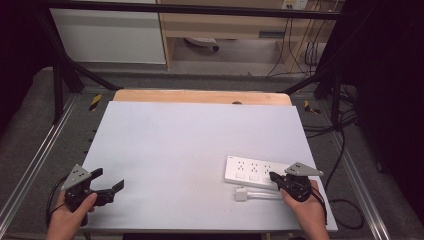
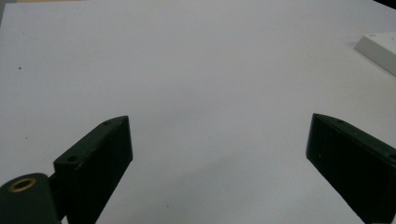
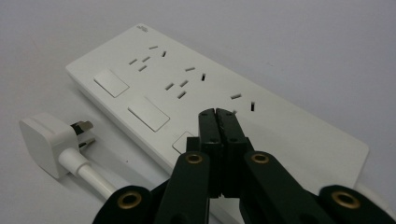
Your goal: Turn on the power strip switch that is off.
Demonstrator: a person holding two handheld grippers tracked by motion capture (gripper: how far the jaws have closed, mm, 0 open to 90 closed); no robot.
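The work in hand looks like pressing a switch on the flat white plastic power strip with 3 socket groups (image 1: 256, 171), which lies on the pale grey tabletop (image 1: 190, 150) toward its near right corner. The right tongs (image 3: 218, 113) are pressed together with nothing between them, their joined tips held over the strip's top face near the third rocker switch (image 3: 181, 141); whether they touch the plastic cannot be told. I judge this an approach or a press with shut tips used as a poker. The next move calls for a short, straight push down onto that switch, keeping the tips centred so they do not slide toward the slots beside it.

The left tongs (image 2: 219, 140) are spread wide and hold nothing, low over bare tabletop well apart from the strip.

The right gripper view shows the 3 switches, the slot patterns and the white 3-pin plug with its round white cable (image 3: 49, 144) lying just beside the strip's near edge, prongs pointing at it. The high view gives the layout instead: both hands at the near edge, the person's left hand (image 1: 70, 217) resting far from the work. The left gripper view catches a corner of the strip at its right edge.
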